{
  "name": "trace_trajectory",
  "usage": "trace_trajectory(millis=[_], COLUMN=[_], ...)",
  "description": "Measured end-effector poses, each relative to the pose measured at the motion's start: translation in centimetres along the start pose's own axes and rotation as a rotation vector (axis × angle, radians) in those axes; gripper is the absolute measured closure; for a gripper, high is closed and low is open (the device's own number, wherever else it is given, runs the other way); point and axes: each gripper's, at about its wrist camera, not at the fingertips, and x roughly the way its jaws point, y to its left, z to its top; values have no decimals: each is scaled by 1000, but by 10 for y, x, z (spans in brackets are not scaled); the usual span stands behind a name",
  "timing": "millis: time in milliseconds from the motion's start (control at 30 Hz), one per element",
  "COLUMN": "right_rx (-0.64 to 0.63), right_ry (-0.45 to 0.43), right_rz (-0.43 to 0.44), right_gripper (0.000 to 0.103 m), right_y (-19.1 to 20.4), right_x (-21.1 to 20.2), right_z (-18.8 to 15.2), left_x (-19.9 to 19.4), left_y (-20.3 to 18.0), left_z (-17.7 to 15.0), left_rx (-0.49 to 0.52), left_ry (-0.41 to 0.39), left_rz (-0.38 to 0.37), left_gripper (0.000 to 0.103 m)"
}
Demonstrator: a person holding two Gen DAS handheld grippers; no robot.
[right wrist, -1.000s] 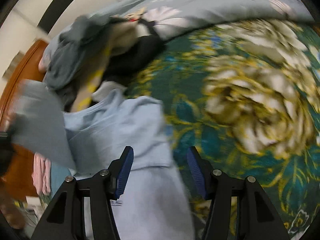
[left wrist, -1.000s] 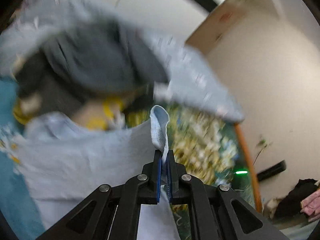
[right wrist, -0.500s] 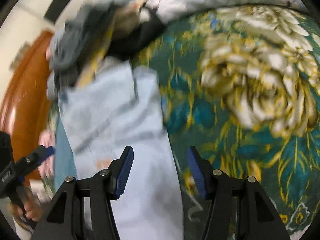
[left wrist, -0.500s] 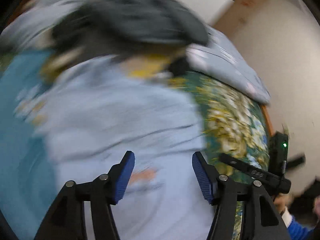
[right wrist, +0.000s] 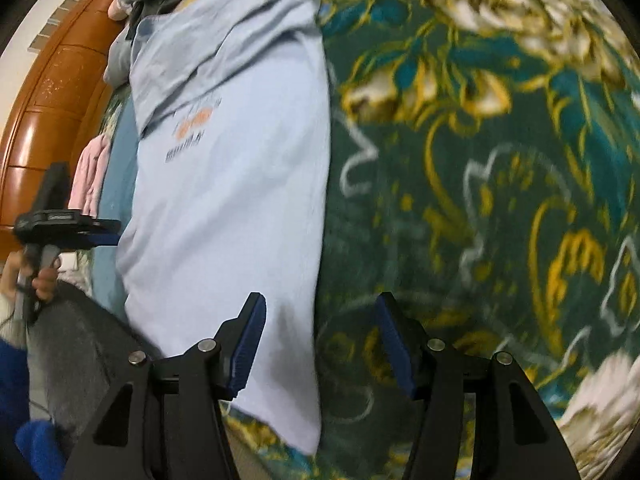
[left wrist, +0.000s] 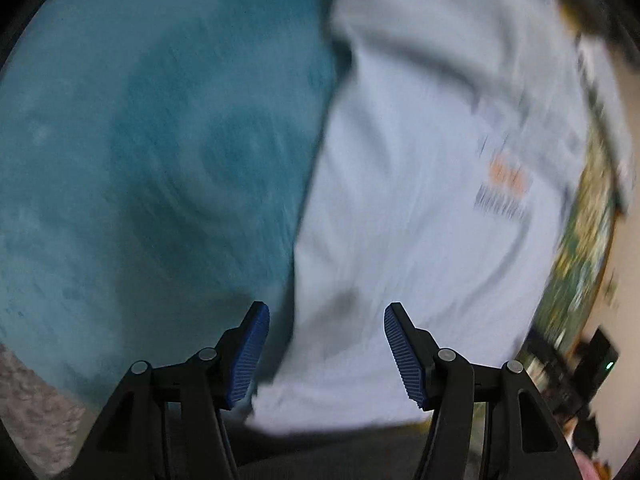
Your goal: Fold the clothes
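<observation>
Floral bedspread, dark green with gold and white blooms, covers the bed. Right gripper hovers over the near hem of a pale blue shirt, jaws spread, nothing held. Left gripper likewise spread and empty above the shirt's other edge, teal sheet alongside. Shirt lies flat, lengthwise, orange logo up. Farther off: pink garment, wooden headboard.
</observation>
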Motion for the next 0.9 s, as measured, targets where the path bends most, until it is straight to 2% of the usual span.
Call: trace_trajectory(millis=[133, 233, 333, 467, 500, 567, 600, 633, 667, 700, 767, 900], right_rx=[29, 58, 54, 27, 16, -5, 1, 8, 15, 22, 37, 112], right_ry=[51, 42, 52, 75, 89, 117, 125, 132, 139, 146, 160, 45], right_rz=[58, 85, 85, 69, 64, 57, 77, 99, 121, 143, 187, 385], right_gripper=[45, 45, 43, 45, 48, 61, 88, 100, 100, 101, 101, 101], right_y=[-1, -5, -2, 2, 5, 9, 8, 7, 7, 6, 4, -5], right_x=[5, 8, 8, 9, 10, 13, 13, 13, 13, 13, 13, -24], right_z=[-16, -26, -25, -26, -27, -28, -26, -24, -22, -19, -15, 26], left_x=[19, 35, 52, 56, 57, 57, 57, 57, 54, 51, 40, -8], left_y=[-25, -41, -52, -60, -60, -60, -61, -63, -65, -68, -72, -76], left_z=[-5, -10, -14, -16, -16, -16, -16, -16, -16, -15, -15, -12], left_rx=[105, 163, 204, 221, 216, 202, 200, 203, 207, 211, 212, 208], left_ry=[94, 167, 235, 244, 246, 247, 244, 240, 230, 215, 174, 50], left_rz=[89, 111, 188, 227, 231, 243, 242, 243, 231, 210, 144, -68], left_gripper=[39, 33, 33, 37, 45, 59, 70, 77, 90, 94, 95, 96])
